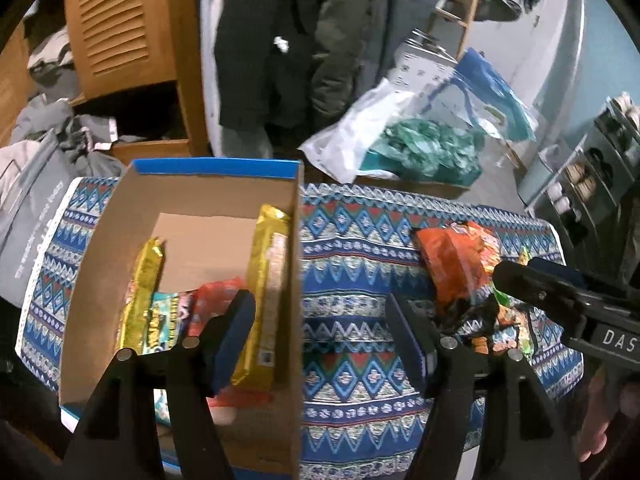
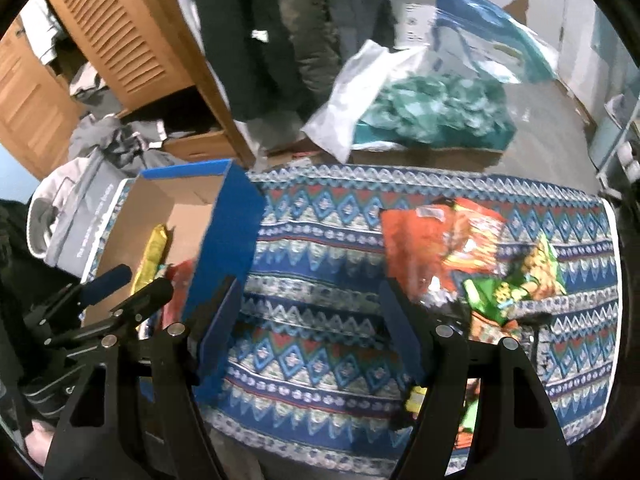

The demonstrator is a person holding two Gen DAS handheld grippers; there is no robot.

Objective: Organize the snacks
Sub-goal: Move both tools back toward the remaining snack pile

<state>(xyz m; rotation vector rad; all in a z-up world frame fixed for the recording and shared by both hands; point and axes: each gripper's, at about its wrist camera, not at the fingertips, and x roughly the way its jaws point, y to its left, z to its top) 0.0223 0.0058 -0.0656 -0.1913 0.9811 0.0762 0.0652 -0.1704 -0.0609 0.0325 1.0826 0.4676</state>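
Left wrist: patterned cloth [image 1: 352,248] covers table; wardrobe [image 1: 120,28] behind; both grippers apart, empty.

Dim, cool indoor light with soft shadows inside the cardboard box [image 1: 188,240], motion blur smearing the patterned cloth [image 2: 320,280] beside it, and fisheye bending with black corners beyond it.

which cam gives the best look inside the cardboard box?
Left wrist. It looks down into the cardboard box, showing the gold packets and the floor. The right wrist view sees the box obliquely; its blue side wall hides most of the contents.
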